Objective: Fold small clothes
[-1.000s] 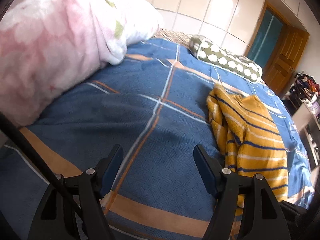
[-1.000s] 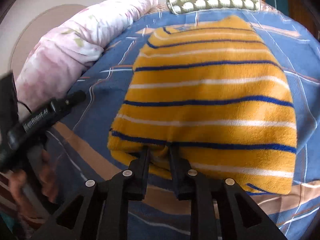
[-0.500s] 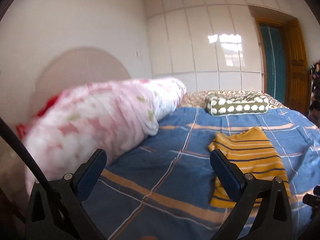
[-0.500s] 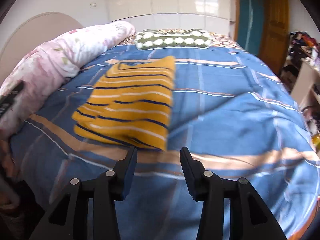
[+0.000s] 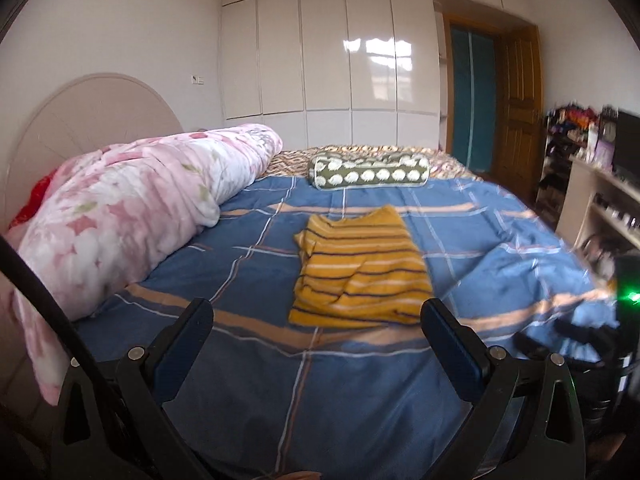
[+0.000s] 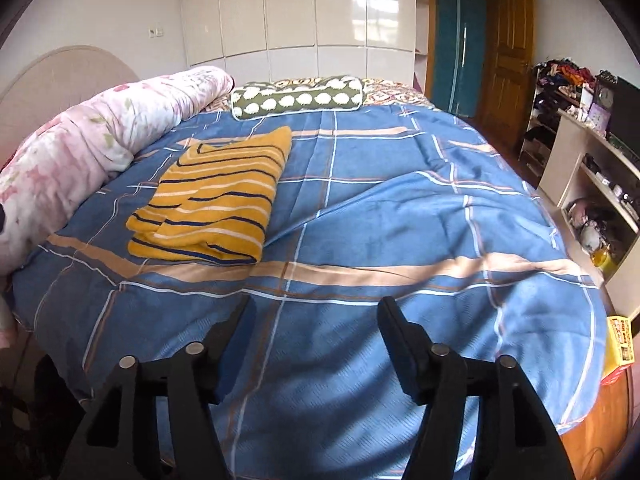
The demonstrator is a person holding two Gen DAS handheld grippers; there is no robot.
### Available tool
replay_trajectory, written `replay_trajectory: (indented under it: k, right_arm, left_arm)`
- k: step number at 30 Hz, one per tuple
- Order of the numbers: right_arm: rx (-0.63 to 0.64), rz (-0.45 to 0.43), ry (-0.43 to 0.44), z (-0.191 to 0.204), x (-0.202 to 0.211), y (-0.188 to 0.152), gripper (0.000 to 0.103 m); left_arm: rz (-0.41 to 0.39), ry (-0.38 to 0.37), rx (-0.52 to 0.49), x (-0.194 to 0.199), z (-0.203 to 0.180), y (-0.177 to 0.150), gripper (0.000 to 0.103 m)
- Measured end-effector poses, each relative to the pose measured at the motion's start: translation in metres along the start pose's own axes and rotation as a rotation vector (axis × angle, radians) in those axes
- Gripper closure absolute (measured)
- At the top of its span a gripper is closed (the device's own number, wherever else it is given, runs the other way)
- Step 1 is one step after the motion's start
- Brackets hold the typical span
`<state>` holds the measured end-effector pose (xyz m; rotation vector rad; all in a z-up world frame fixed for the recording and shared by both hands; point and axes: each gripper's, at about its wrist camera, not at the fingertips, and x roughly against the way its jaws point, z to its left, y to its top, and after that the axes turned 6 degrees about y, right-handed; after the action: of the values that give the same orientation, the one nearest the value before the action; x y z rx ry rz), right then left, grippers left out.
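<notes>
A yellow garment with navy and white stripes [image 5: 360, 272] lies folded into a rectangle on the blue plaid bed cover [image 5: 360, 392]. The right wrist view shows the same striped garment [image 6: 216, 200] at the left of the blue plaid cover [image 6: 400, 208]. My left gripper [image 5: 318, 316] hangs wide open above the near part of the bed, short of the garment, nothing between its fingers. My right gripper [image 6: 314, 312] is over the bed's near edge, well to the right of the garment; its jaws are opening and hold nothing.
A rolled pink floral quilt [image 5: 132, 208] lies along the left by the round headboard [image 5: 88, 120]. A green dotted bolster [image 5: 368, 170] sits at the far side. Shelves with clutter [image 6: 592, 168] stand on the right, white wardrobes and a wooden door [image 6: 508, 40] behind.
My right gripper let go of the garment's near edge, opened and drew back to the right. My left gripper opened wider and pulled back and up, so the whole bed shows.
</notes>
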<state>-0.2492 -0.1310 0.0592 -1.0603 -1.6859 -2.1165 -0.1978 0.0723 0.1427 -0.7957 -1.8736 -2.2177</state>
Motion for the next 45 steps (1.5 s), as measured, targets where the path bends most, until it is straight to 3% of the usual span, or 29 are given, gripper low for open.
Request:
replay_trajectory:
  k: [4, 12, 18, 45]
  right_arm:
    - [0.028, 0.003, -0.035, 0.001, -0.004, -0.006, 0.034]
    - [0.047, 0.075, -0.027, 0.02, -0.026, -0.012, 0.034]
    - [0.092, 0.114, -0.028, 0.034, -0.035, -0.017, 0.033]
    - [0.068, 0.164, -0.045, 0.023, -0.046, -0.021, 0.03]
  left_arm:
    - [0.032, -0.004, 0.001, -0.003, -0.005, -0.006, 0.0]
    - [0.117, 0.038, 0.02, -0.021, 0.01, -0.018, 0.0]
    - [0.178, 0.027, 0.018, -0.032, 0.014, -0.026, 0.0]
    - [0.289, -0.026, 0.01, -0.05, 0.003, -0.039, 0.0]
